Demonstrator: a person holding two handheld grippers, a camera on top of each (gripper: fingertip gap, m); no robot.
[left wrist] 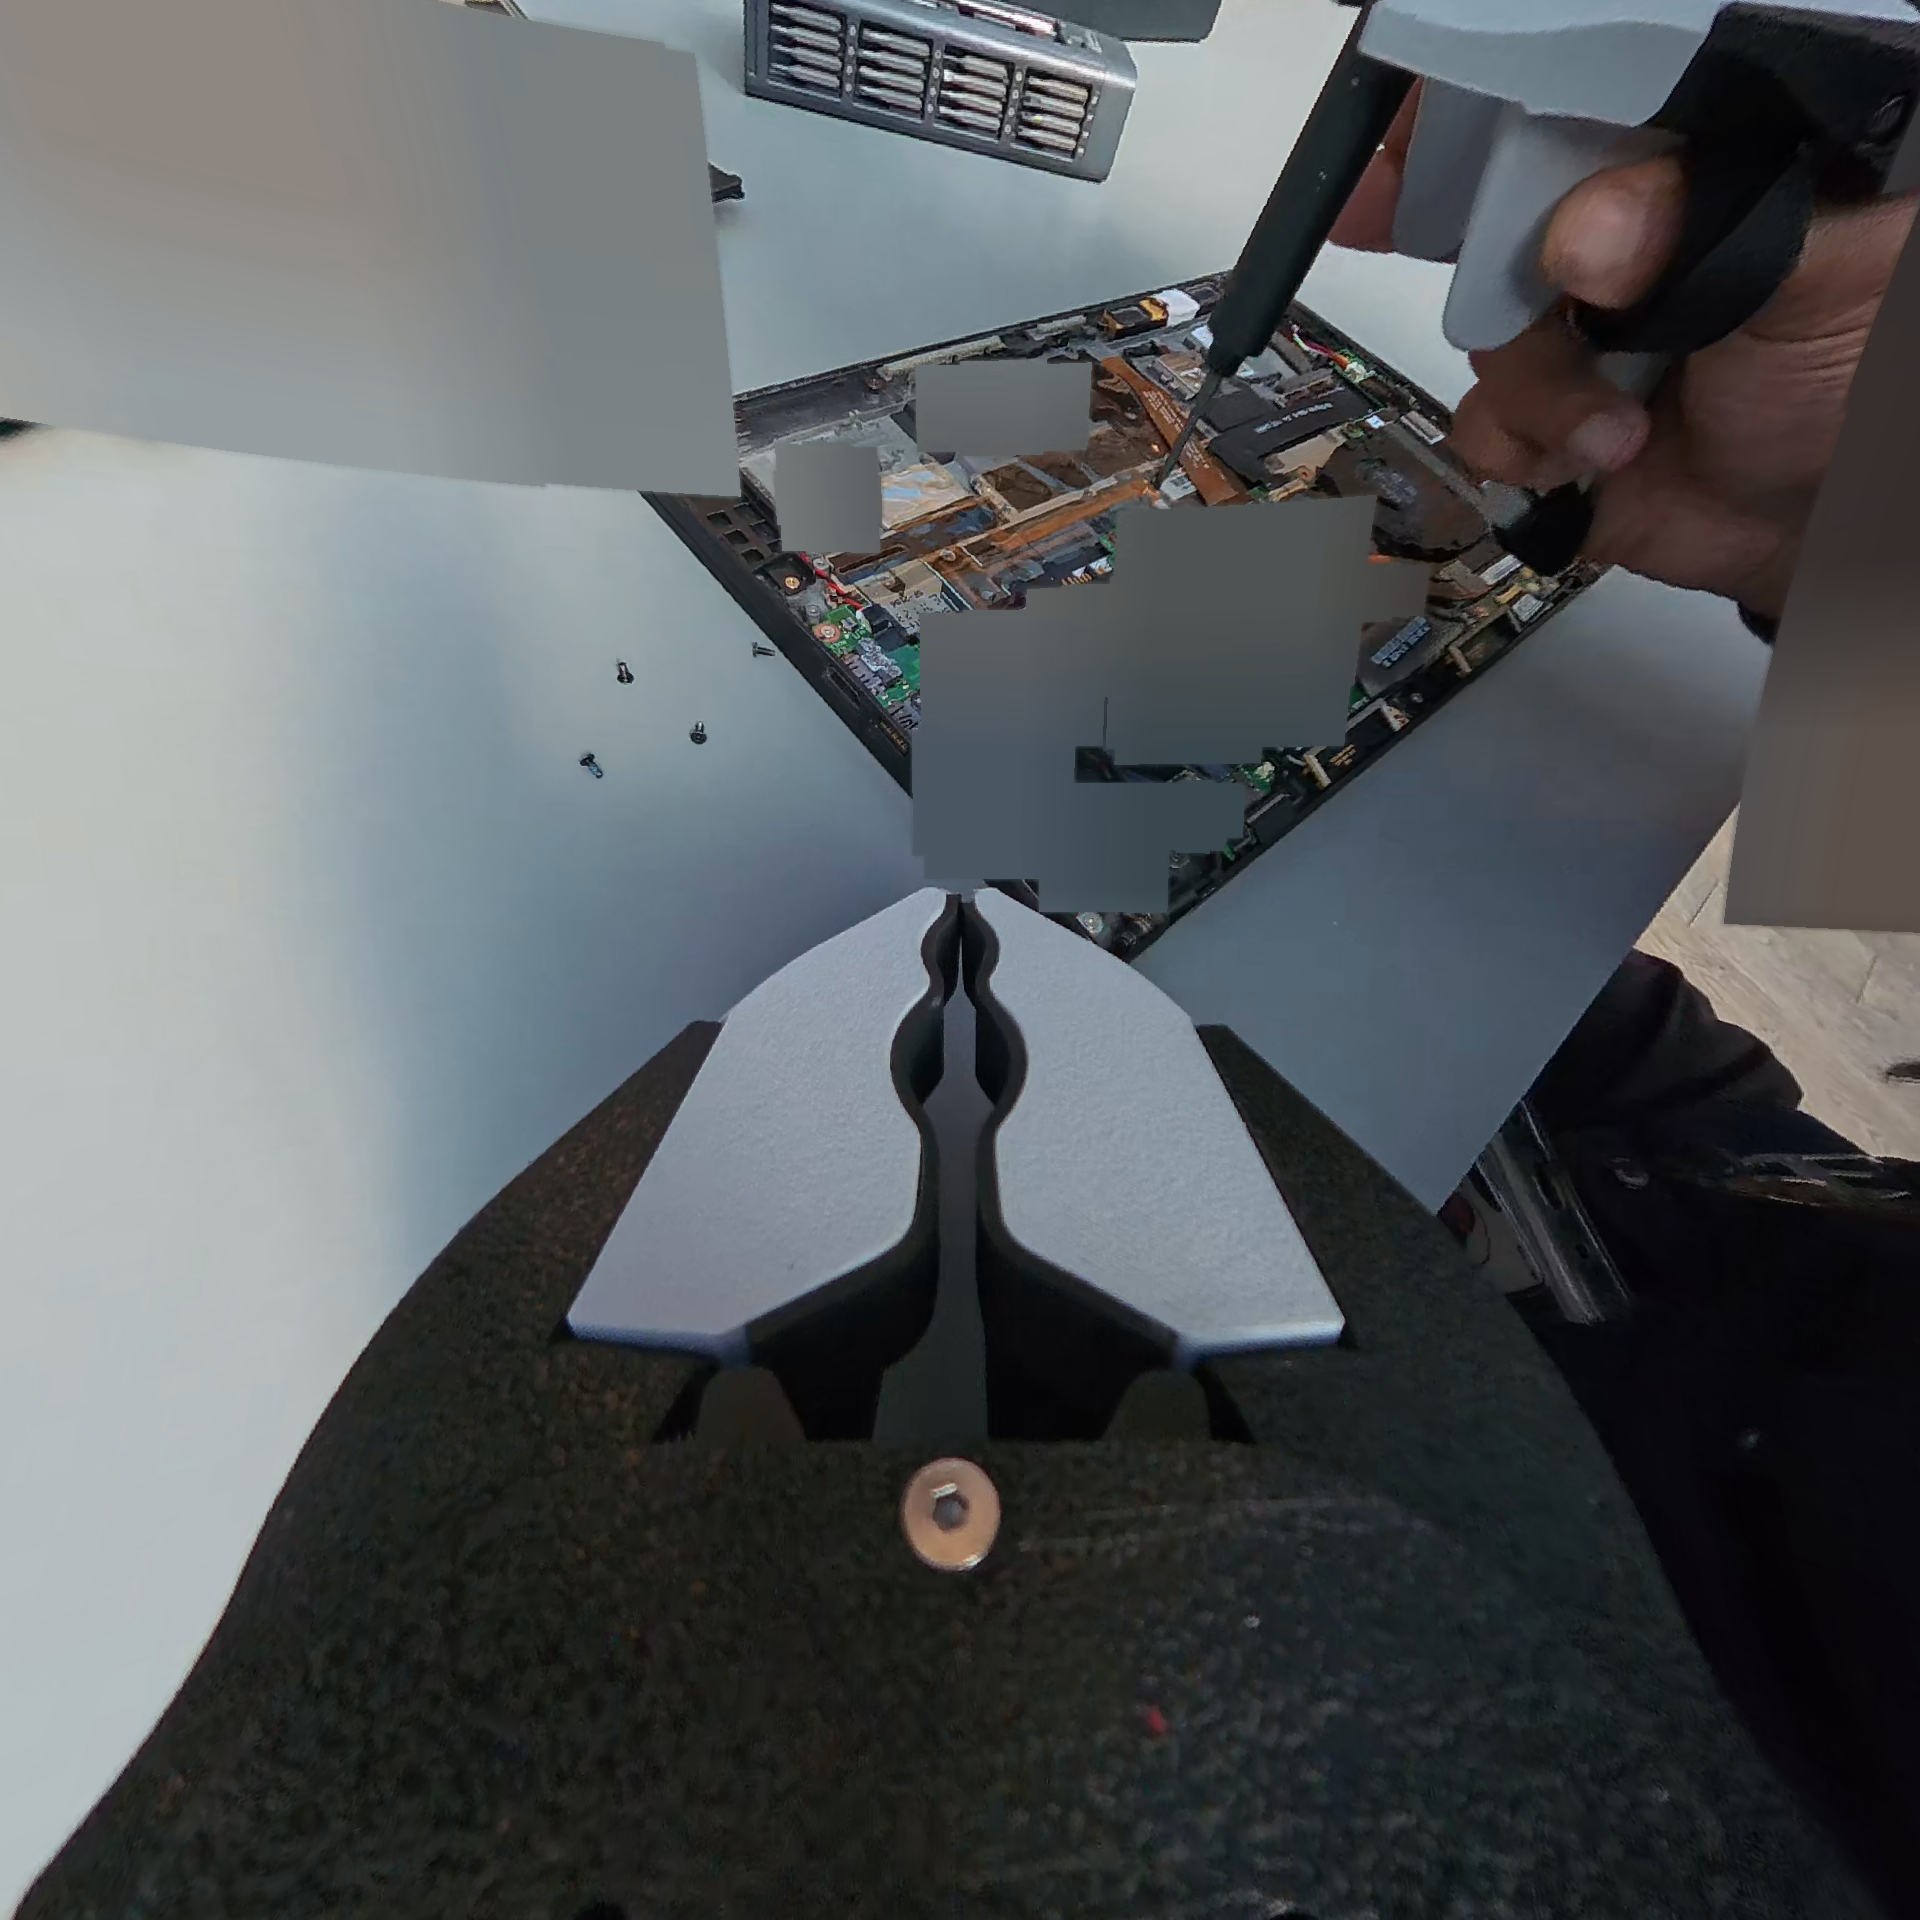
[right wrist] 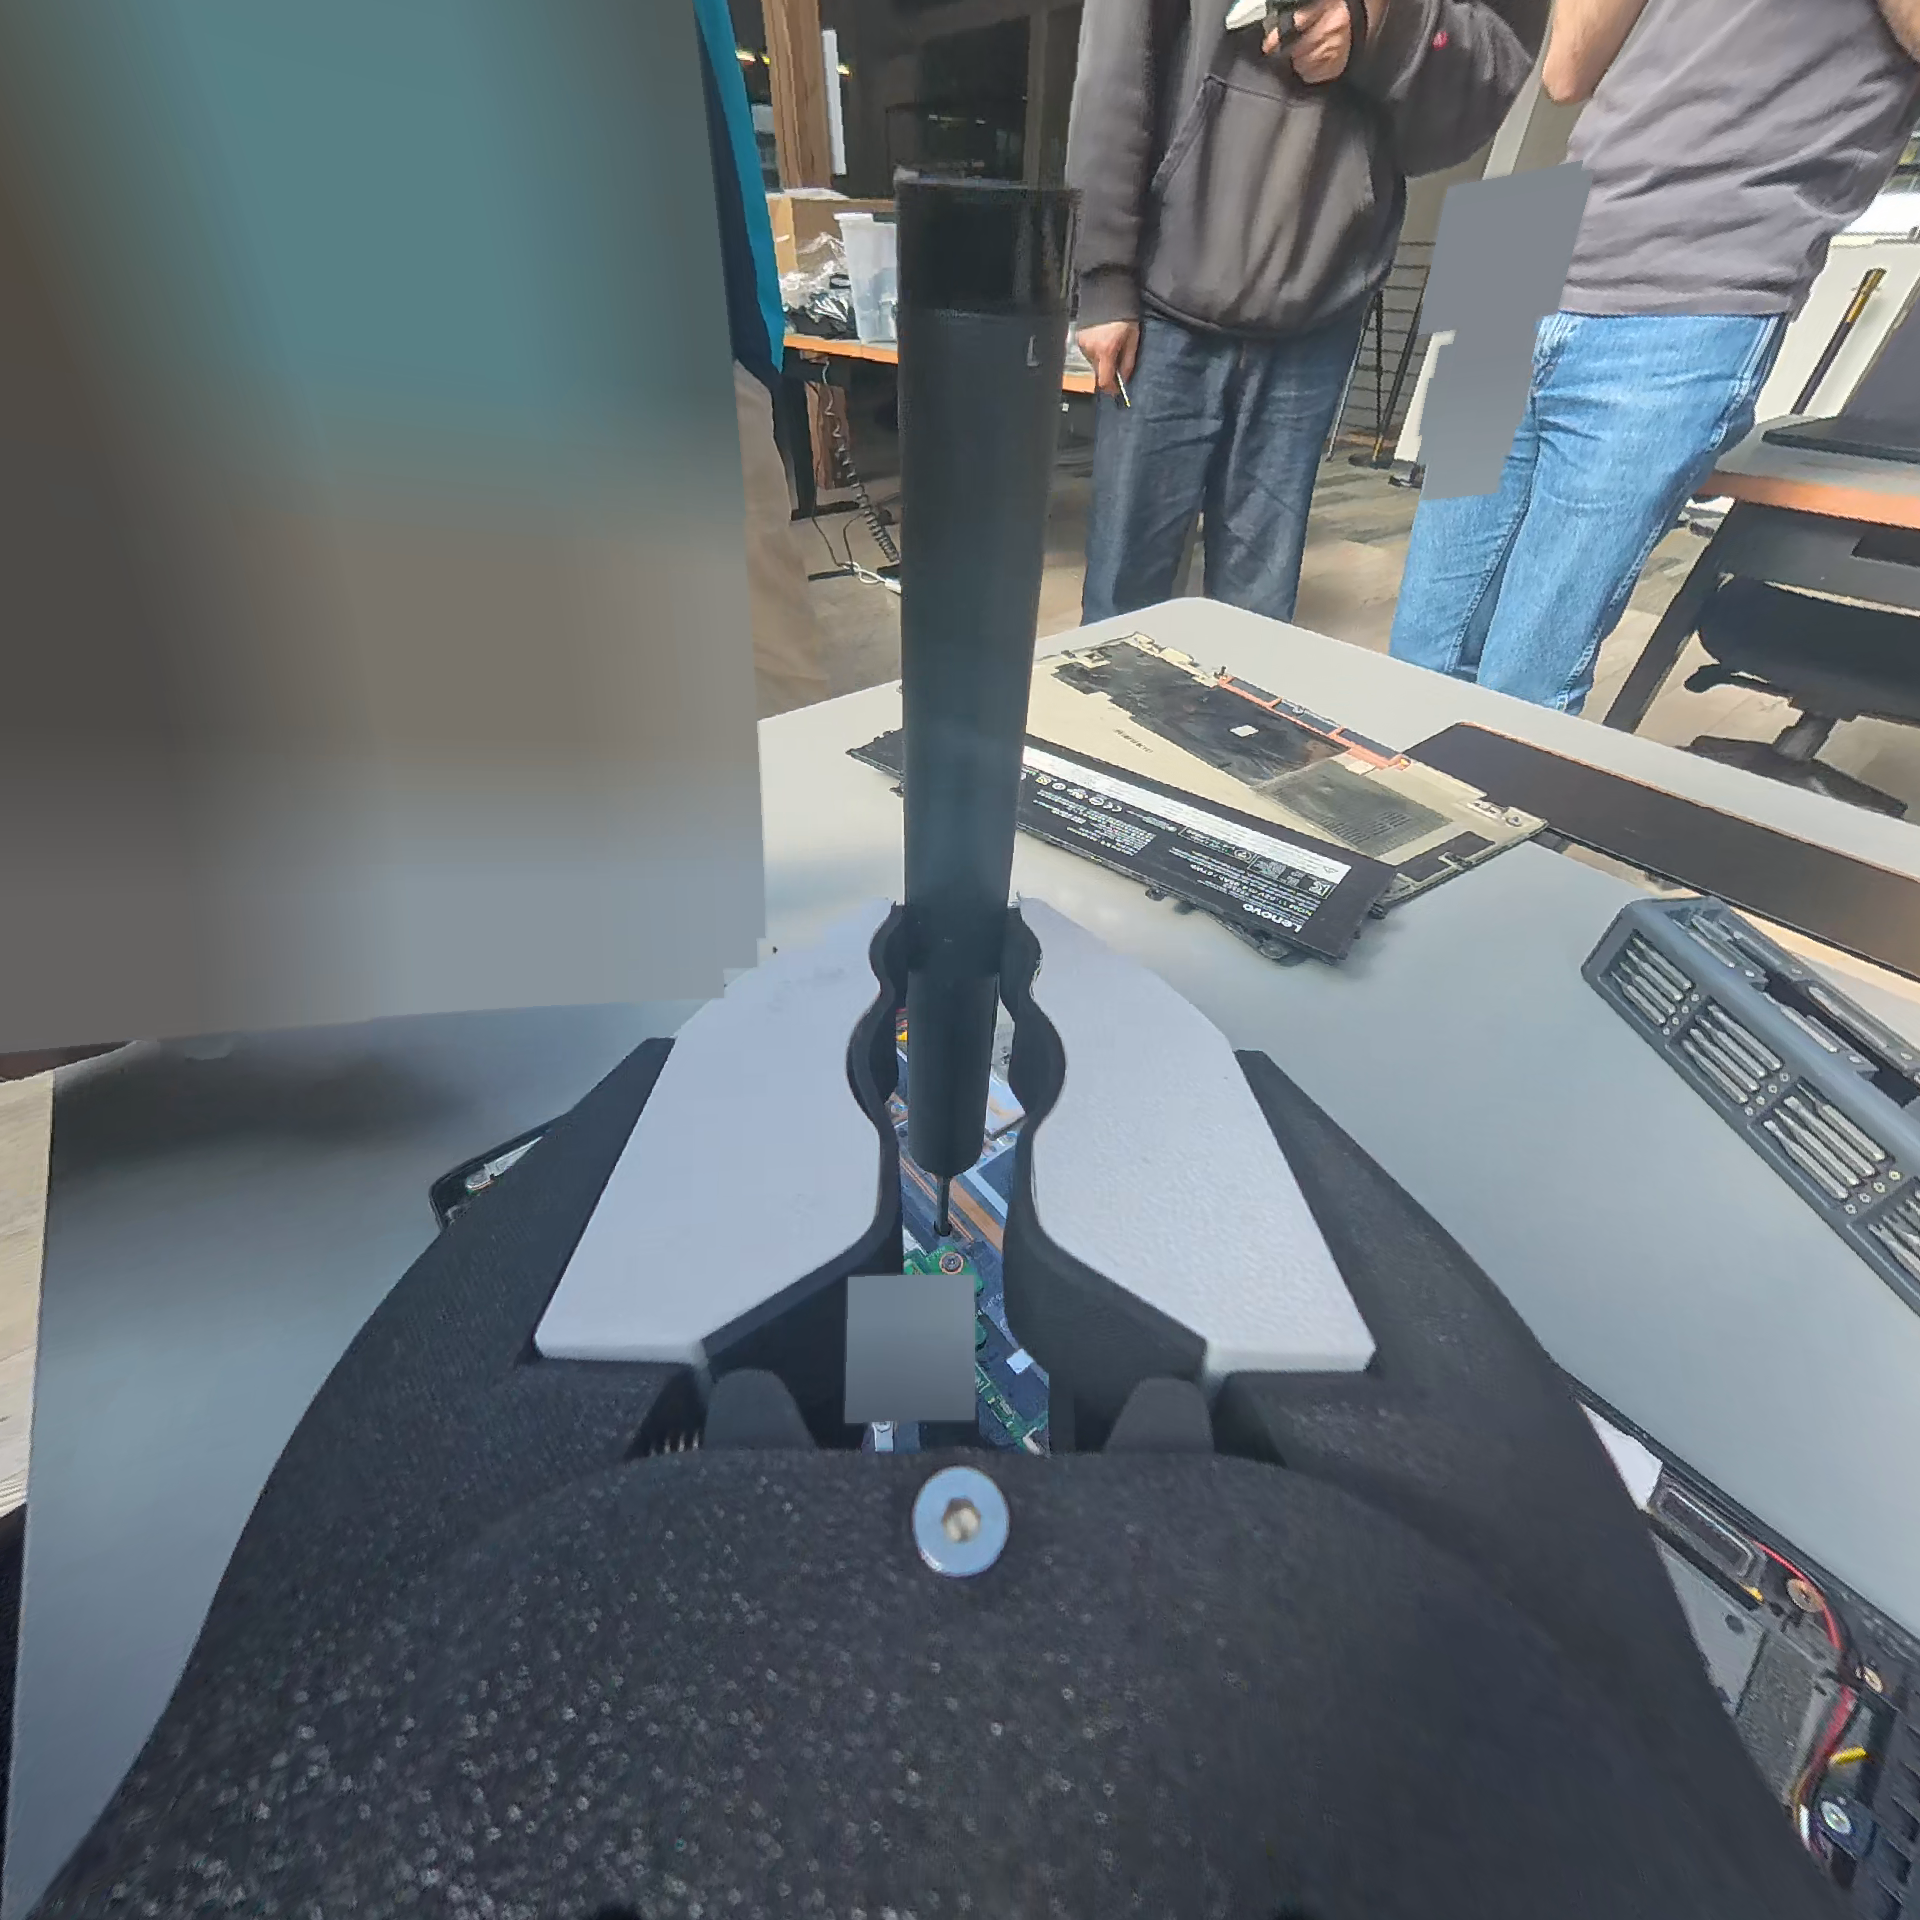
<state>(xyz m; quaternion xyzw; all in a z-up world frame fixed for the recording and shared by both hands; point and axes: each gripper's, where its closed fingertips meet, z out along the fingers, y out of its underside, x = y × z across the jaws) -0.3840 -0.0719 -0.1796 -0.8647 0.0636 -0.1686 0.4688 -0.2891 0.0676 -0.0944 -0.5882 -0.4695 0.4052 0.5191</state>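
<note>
Screws (left wrist: 658,712) beside laptop (left wrist: 800,582), bit case (left wrist: 940,78) behind

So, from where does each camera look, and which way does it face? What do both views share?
Left wrist view: sits on the left gripper, shut and empty, looking over the white table at the open laptop; beyond, a hand holds the right gripper.
Right wrist view: sits on the right gripper, looking down its fingers, shut on a black screwdriver whose tip meets the laptop board; people stand behind the table.
Shared: screwdriver, laptop, bit case.
</note>
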